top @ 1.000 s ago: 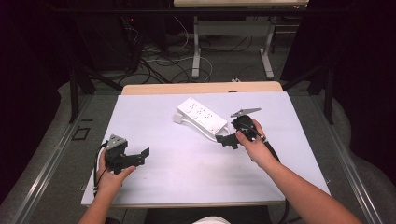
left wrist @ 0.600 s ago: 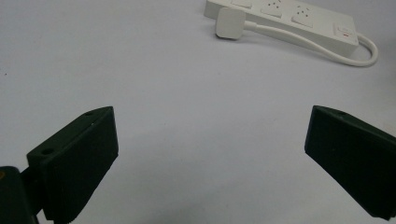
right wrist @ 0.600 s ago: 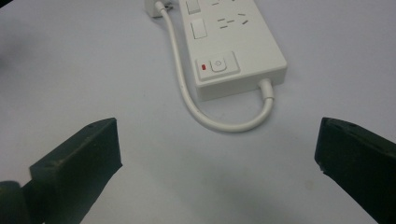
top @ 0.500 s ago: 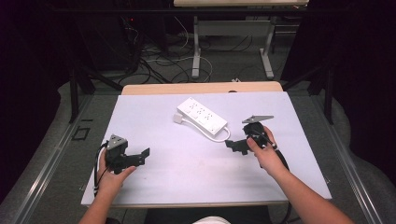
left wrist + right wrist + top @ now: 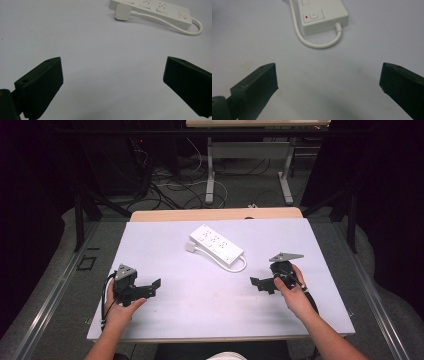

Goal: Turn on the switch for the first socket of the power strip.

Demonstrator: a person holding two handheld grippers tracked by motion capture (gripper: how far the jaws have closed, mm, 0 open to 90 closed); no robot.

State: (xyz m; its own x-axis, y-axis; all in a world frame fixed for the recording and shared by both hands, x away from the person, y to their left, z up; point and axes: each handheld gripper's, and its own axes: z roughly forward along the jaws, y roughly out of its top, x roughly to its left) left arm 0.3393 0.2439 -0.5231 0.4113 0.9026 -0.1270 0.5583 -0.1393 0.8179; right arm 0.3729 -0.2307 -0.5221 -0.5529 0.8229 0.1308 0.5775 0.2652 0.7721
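A white power strip [image 5: 216,245] lies flat near the middle of the white table [image 5: 200,310], its short white cable [image 5: 241,266] looping back along its side to a square white plug [image 5: 190,248]. In the left gripper view the strip [image 5: 160,10] and plug [image 5: 122,12] lie far ahead. The right gripper view shows the strip's switch end [image 5: 322,17] and cable loop [image 5: 319,45] close ahead. My left gripper [image 5: 154,287] rests open at the table's front left. My right gripper [image 5: 259,284] is open at the front right, a short way from the strip. Both hold nothing.
A wooden desk edge [image 5: 215,214] borders the table's far side. Beyond it, table legs [image 5: 210,175] and tangled cables [image 5: 165,185] lie on the floor. Bare table surface stretches between the two grippers.
My right gripper has drawn back from the power strip toward the front right of the table. The left gripper has stayed where it was.
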